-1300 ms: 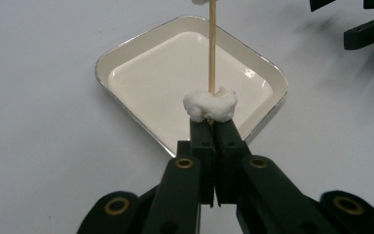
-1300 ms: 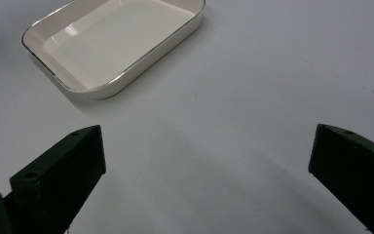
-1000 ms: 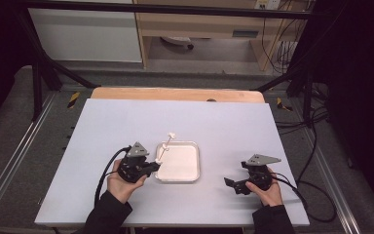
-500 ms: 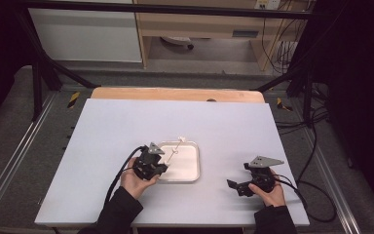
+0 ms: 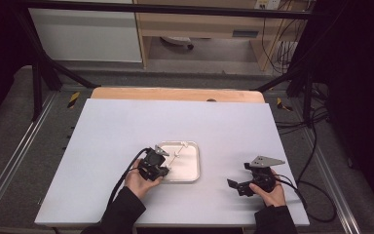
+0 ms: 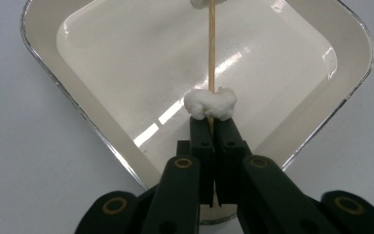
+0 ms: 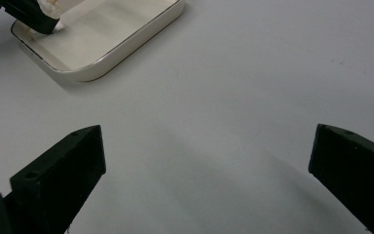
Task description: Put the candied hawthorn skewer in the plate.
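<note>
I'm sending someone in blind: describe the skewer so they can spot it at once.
Start at the white table and find the shallow cream tray near its front edge. Over it, the left gripper is shut on a thin wooden skewer just below a white marshmallow-like lump threaded on it. It is the one slim stick there, with a second white lump farther along.

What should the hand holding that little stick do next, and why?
Probably lower it a touch and then open the jaws. The left gripper is shut on the skewer, which carries white lumps and already hangs over the white tray. The right gripper rests open, off to the side on the table.
</note>
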Tool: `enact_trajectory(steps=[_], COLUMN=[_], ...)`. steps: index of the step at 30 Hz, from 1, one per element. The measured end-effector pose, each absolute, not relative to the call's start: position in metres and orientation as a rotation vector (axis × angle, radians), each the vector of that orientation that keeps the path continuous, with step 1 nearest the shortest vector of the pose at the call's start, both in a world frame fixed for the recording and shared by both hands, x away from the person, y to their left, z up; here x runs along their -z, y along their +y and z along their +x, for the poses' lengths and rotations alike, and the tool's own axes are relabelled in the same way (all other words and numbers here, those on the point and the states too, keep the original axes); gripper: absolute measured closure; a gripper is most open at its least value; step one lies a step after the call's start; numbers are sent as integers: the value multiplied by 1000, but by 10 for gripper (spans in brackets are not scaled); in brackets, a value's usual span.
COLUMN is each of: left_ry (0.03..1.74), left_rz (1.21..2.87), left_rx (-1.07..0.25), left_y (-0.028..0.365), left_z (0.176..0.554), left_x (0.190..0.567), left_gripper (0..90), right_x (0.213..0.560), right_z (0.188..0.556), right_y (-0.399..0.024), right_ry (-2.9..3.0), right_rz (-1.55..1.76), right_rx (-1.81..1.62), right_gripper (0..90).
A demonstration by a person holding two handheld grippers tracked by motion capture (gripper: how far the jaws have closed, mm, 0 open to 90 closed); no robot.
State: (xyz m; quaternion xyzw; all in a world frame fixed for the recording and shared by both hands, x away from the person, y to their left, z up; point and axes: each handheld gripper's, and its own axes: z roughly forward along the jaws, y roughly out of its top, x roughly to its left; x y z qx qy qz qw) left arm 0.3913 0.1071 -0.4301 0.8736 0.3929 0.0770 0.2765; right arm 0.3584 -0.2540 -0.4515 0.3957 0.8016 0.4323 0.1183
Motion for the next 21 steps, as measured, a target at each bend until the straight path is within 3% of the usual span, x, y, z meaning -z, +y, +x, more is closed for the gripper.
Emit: enact_trajectory(steps=[4,11,21], left_ry=[1044,987,884], left_rz=[2346,2315,2281], left_rx=[-214,-236,-296], left_y=[107,117,143], left_z=[391,388,381], left_x=[430,421,409], left_gripper=[868,757,362], right_x=[451,451,450], right_z=[358,358,358], right_y=[-254,-255,-255], right_ry=[2341,2337,2331], right_rz=[1158,1159,1165], right_rx=[-1268,-1269,-1269], right_gripper=[7,7,6])
